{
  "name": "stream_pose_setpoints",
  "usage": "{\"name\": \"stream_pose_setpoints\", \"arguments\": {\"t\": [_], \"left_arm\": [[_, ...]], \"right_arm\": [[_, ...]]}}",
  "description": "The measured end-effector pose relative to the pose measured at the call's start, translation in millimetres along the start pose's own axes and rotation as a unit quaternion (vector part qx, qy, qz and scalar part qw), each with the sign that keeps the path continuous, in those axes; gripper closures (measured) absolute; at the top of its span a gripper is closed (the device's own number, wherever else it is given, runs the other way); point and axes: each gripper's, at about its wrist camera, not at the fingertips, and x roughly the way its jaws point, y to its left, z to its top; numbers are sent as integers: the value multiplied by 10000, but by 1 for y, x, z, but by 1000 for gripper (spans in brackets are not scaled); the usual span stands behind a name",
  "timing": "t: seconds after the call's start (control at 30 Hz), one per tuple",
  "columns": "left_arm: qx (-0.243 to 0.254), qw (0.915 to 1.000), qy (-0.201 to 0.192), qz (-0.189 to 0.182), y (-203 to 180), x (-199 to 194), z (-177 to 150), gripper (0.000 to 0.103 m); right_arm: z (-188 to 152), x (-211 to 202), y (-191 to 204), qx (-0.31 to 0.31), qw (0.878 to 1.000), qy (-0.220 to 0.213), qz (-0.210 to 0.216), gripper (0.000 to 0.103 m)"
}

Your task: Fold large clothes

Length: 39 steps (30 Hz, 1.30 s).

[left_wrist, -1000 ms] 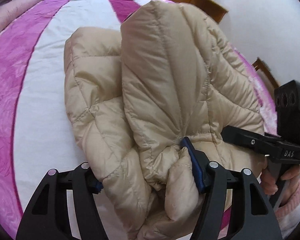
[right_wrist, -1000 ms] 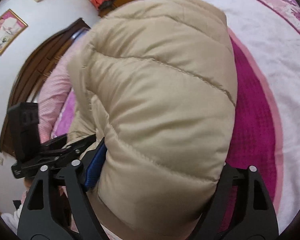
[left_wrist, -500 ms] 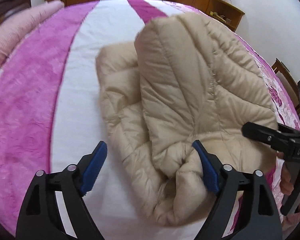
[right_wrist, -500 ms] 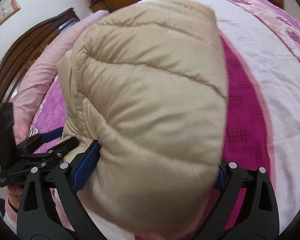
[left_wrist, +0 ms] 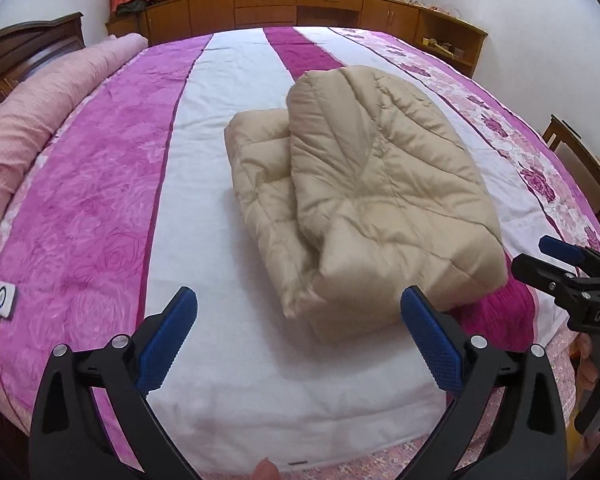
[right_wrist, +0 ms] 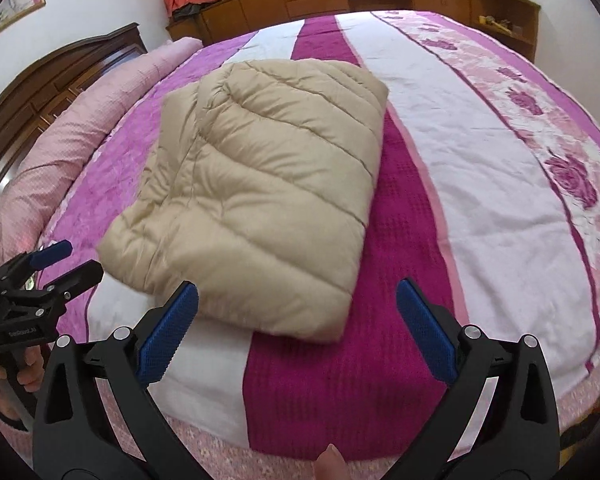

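Left wrist view: one beige puffer jacket [left_wrist: 364, 200], folded into a bundle, lies on the striped bedspread [left_wrist: 100, 208] near its front edge. Two grippers: left gripper [left_wrist: 298, 320] and right gripper [right_wrist: 298, 312], jaws of both just been opening, now wide apart, nothing between them, clear of the jacket. One pink rolled quilt [left_wrist: 32, 120] along the bed's left side.
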Motion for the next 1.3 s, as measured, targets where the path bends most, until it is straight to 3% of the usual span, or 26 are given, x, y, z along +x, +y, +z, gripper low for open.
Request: {"name": "stream_pose_setpoints", "arguments": {"t": [0.2,0.43,1.07,1.3], "left_arm": [[9,10000,-42,85,-17,-6,-18,6],[159,9996,-10,241,-36,-2,-36,6],[-356,9983,388,234,-32,17,-52,6],[-264,9982,466,288,-35,20,-53,6]], "right_arm": [[-28,-8,-1,219,9997,3,-138,5],[-55,-1,-1,467,9987,204,-1,5],[-67,11,9,315,9985,380,-236,5],[-68,13,11,291,9985,411,-233,5]]}}
